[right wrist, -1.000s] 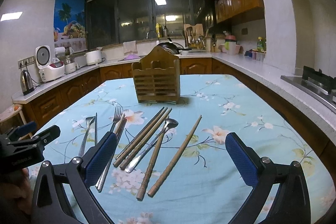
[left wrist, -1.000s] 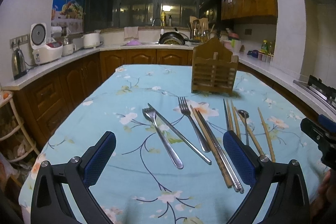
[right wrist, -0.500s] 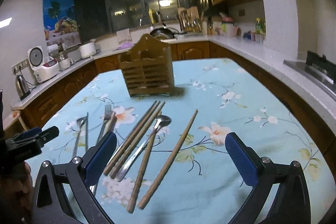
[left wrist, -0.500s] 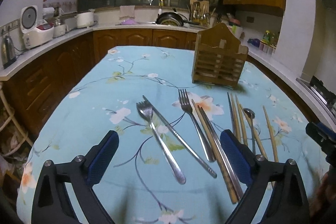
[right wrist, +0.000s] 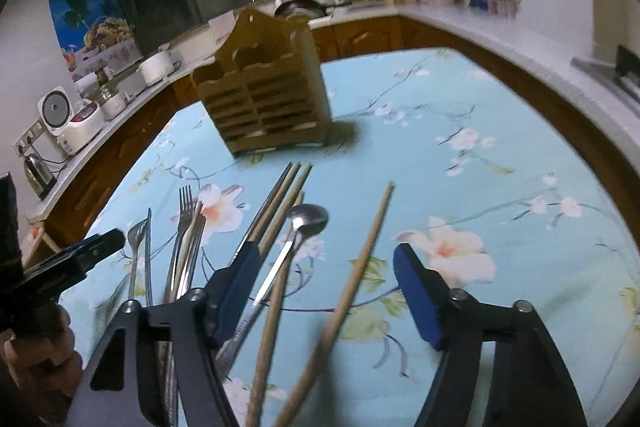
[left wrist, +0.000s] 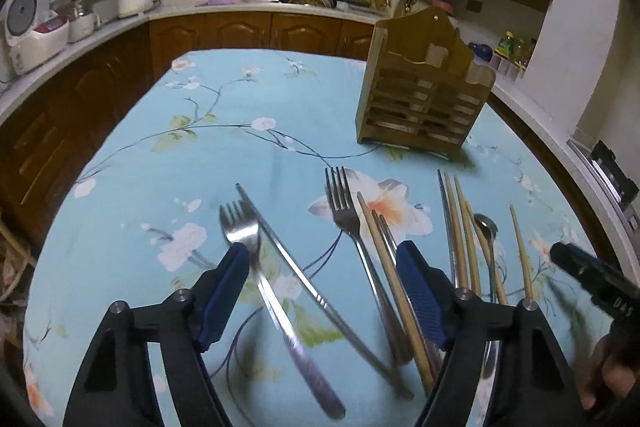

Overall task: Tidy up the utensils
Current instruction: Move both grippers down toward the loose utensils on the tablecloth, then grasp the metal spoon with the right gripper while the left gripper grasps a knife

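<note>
Blue pads tip both of my claws, and both sets of jaws are closing with nothing pressed between them yet.

Left gripper (left wrist: 322, 267): I hold it low over the cloth (left wrist: 168, 155), pointing down at the cutlery. Between its jaws lie the left fork (left wrist: 256, 259) and the knife (left wrist: 304, 283), which crosses just beside that fork's neck. The second fork (left wrist: 352, 227) and a wooden chopstick (left wrist: 386, 259) run under its right finger. No pad touches any piece that I can see.

Right gripper (right wrist: 320, 267): also angled down. Between its jaws lie the spoon (right wrist: 298, 233), a blurred chopstick beside it, and the lone chopstick (right wrist: 366, 247), which lies a little apart to the right. A bundle of chopsticks (right wrist: 280, 199), some metal and some wood, runs under its left finger. The pads stand clear of all of these.

Holder (right wrist: 264, 99): wooden, slatted, upright at the far end of the table beyond all the utensils, well apart from both claws. I cannot tell whether anything is in its compartments.

Each view shows the other gripper at its edge, with part of a hand below it.

Background: a counter (left wrist: 240, 7) with a rice cooker (left wrist: 28, 27).
</note>
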A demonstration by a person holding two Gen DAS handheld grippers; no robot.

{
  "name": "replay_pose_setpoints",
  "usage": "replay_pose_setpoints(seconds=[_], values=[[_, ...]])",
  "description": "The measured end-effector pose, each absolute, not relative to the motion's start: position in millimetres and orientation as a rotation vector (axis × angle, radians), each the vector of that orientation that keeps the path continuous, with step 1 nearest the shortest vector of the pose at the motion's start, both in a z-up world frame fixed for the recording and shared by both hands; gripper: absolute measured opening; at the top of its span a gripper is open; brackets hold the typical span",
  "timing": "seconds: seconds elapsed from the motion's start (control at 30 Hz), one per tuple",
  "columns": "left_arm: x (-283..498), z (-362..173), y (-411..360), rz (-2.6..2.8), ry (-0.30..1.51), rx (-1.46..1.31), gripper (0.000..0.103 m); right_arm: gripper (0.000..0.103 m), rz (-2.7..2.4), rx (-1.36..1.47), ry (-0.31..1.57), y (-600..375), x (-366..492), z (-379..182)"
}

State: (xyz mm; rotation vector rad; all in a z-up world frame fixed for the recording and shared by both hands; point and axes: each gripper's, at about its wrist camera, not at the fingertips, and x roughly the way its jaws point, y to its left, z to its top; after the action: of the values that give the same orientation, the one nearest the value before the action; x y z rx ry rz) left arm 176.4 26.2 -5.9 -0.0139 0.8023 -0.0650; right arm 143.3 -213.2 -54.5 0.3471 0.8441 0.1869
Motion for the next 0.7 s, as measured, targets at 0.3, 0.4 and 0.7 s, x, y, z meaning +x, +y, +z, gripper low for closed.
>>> replay_pose_setpoints(seconds=[0.3, 0.4, 0.7], values=[[246, -21, 15, -0.077, 0.881, 0.073, 0.058, 0.024, 0.239, 0.430, 0.986, -202, 185, -81], [268, -25, 17, -0.073, 0.901, 0.077, 0.055, 0.019, 0.245, 0.449, 1.030, -200, 194, -89], [313, -49, 18, -0.095, 0.955, 0.061, 0.049, 0.020, 0.271, 0.538, 1.056, -197, 216, -96]])
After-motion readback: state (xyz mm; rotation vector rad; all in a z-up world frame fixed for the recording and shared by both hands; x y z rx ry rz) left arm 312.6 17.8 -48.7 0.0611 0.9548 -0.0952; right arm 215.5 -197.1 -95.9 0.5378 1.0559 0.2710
